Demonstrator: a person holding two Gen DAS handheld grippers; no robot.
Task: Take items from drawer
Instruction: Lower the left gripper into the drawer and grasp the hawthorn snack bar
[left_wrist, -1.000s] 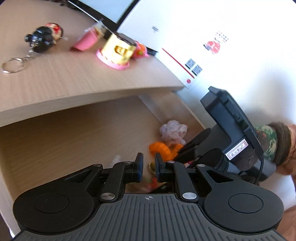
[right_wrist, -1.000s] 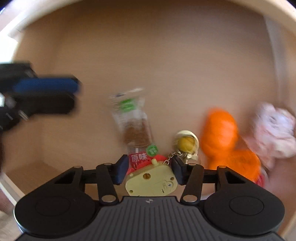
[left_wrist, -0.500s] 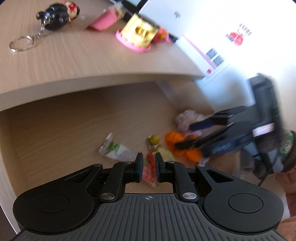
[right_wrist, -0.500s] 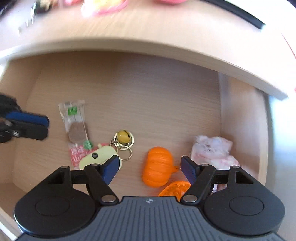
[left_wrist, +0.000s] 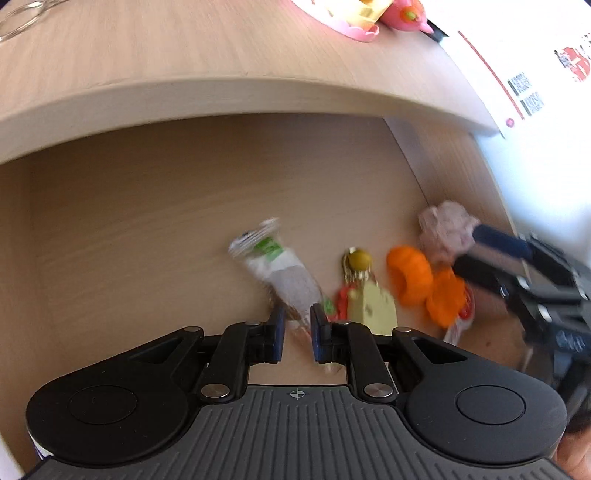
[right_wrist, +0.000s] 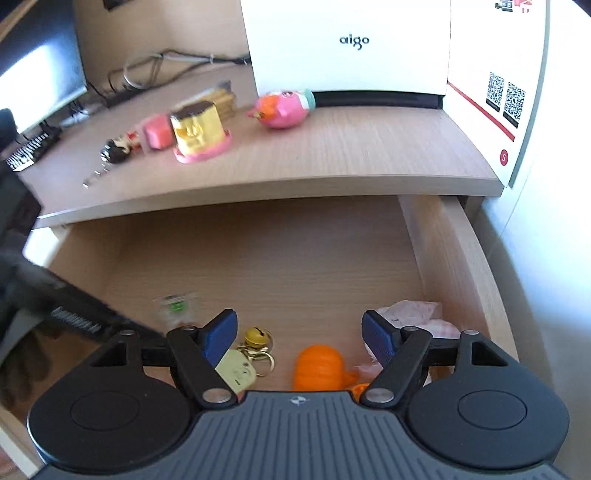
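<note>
Drawer (right_wrist: 454, 258) of pale wood-grain board stands pulled out under the desktop (right_wrist: 332, 155), its leftover items bunched at the near right: a crinkly clear snack packet (left_wrist: 284, 273), a brass bell (right_wrist: 256, 336) on a flat yellow tag, a ribbed orange pumpkin (right_wrist: 319, 367), a crumpled pink wrapper (right_wrist: 413, 310). Left gripper (left_wrist: 297, 332) hangs nearly shut and pinching nothing, seemingly aimed at the packet; right gripper (right_wrist: 299, 334) is spread wide and empty above the pumpkin.

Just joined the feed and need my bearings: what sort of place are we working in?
Most likely a home or office desk. A monitor and tangled cables stand at the back of the wooden desktop, beside a white aigo box, and an open drawer below holds small trinkets.
</note>
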